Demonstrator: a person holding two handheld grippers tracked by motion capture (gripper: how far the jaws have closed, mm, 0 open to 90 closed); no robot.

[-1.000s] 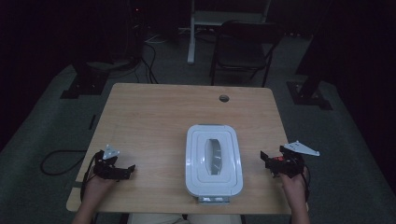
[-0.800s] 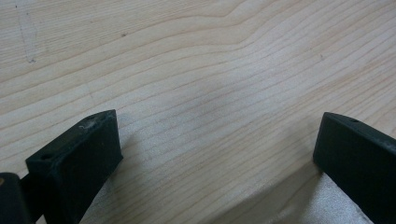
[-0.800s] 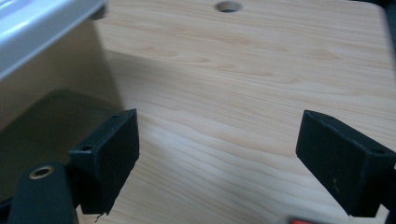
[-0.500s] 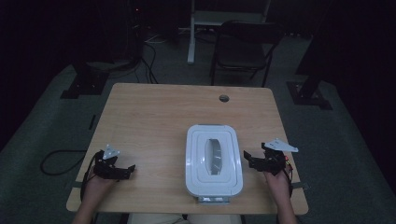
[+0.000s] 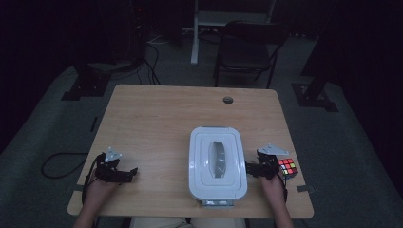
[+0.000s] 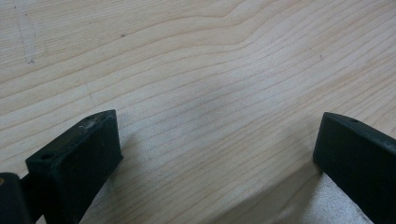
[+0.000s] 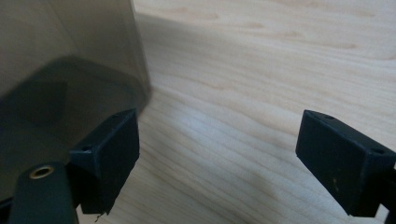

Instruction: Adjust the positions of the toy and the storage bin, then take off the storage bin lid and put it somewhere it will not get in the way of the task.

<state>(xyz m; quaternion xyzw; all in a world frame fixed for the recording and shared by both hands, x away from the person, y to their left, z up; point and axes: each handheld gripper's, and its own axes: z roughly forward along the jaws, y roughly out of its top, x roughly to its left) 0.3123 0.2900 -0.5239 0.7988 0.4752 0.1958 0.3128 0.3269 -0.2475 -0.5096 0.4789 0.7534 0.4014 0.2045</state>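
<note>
White lidded box (image 5: 217, 164) on wooden table (image 5: 157, 123); right hand-held gripper (image 5: 252, 169) beside it, jaws apart.

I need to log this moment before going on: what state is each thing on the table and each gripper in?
white container: lid on, flat on the table.
puzzle cube: on the table by the right hand, scrambled colours.
left gripper: open, nothing between the jaws.
right gripper: open, beside the container's wall.

text: none legible | labels: none (container lid (image 5: 218, 161) looks plain)
</note>
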